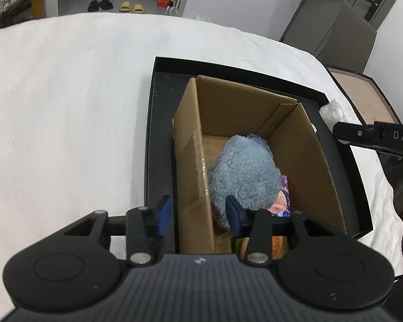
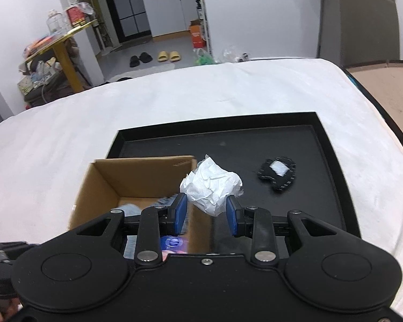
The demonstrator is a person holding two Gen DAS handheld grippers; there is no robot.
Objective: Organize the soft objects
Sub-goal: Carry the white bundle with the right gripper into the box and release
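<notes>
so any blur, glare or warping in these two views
Left wrist view: strong fisheye bending of the black tray edges, a glare streak on the cardboard box tape. Right wrist view: same barrel warp, far room soft, the crumpled white paper is sharp.

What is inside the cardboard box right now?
The cardboard box holds a fluffy blue plush toy, lying partly on a colourful printed item. Whatever is beneath the plush, and the box's near end behind the left gripper, is hidden.

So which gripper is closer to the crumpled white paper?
Right. The right gripper has the crumpled white paper between its fingers; the left gripper straddles the cardboard box wall.
</notes>
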